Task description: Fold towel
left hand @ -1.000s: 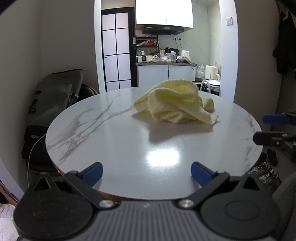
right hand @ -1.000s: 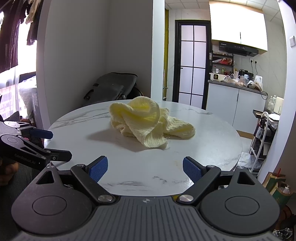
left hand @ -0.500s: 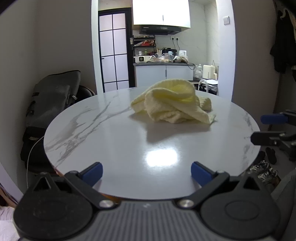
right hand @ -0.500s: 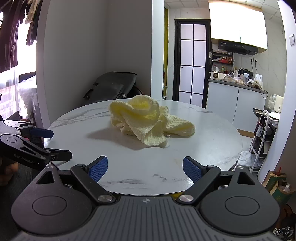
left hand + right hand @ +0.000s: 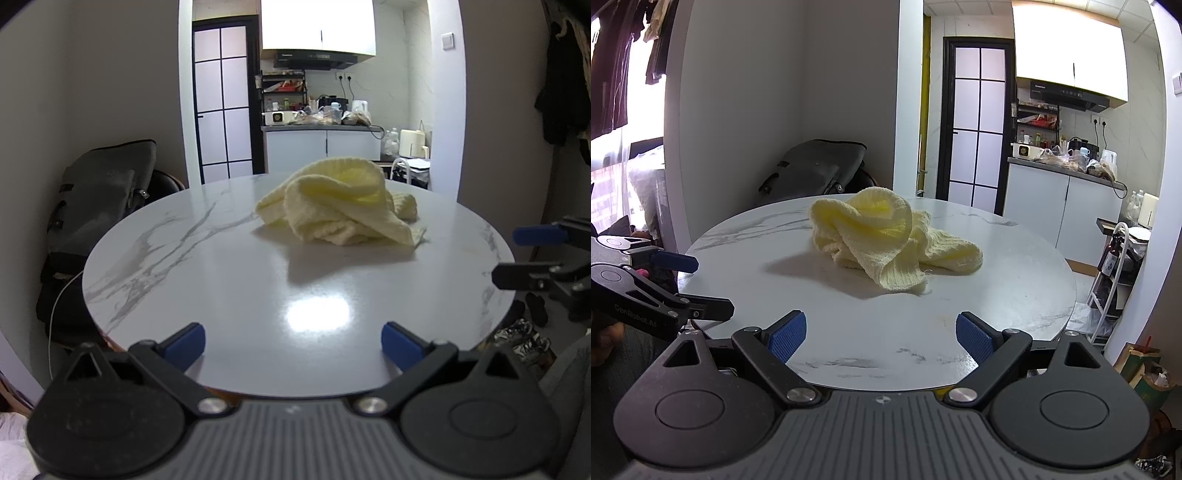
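The pale yellow towel (image 5: pixel 341 201) lies crumpled in a heap near the middle of the round marble-patterned desk (image 5: pixel 207 280), bunched high on one side with a looser flap trailing toward your right; no edge or corner is laid out flat yet, so nothing of the fold is done. Your left hand-held gripper (image 5: pixel 291 341) hangs at the near rim of the desk, released, its blue pads wide apart and empty; your right hand-held gripper (image 5: pixel 879 338) sits at the rim on the other side, likewise released and holding nothing; both are well apart from the cloth. To start well, look for a true corner rather than a mid-fold; the frayed flap nearest the right hand-held gripper seems the best candidate; pinch only one layer, lift, and let the heap fall open before seeking a second corner. The knit looks soft and likely to drag, so lift rather than slide.
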A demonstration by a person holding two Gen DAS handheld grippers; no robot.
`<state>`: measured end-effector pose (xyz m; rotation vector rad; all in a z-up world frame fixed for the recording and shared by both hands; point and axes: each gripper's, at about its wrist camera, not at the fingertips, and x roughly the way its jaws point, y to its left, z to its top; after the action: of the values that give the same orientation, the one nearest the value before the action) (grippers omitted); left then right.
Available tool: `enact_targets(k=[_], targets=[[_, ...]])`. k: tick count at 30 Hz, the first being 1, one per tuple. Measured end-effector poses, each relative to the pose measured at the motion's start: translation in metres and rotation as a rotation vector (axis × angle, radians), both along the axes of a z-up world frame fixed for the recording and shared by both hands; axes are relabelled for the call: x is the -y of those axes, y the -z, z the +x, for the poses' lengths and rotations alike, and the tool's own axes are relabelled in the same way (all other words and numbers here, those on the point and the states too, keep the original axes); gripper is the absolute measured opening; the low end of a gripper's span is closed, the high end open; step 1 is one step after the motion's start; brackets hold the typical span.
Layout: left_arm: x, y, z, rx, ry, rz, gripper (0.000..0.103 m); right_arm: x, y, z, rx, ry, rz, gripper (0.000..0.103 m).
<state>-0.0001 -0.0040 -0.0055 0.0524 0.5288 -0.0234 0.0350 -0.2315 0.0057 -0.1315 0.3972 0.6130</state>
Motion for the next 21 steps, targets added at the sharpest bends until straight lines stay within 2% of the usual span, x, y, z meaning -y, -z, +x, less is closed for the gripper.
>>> enact_targets(k=[21], targets=[[-0.0030, -0.0036, 0.0016, -0.005, -0.001, -0.007, 0.103, -0.0004, -0.0004, -0.0005, -0.002, 0.001, -0.005, 0.091]])
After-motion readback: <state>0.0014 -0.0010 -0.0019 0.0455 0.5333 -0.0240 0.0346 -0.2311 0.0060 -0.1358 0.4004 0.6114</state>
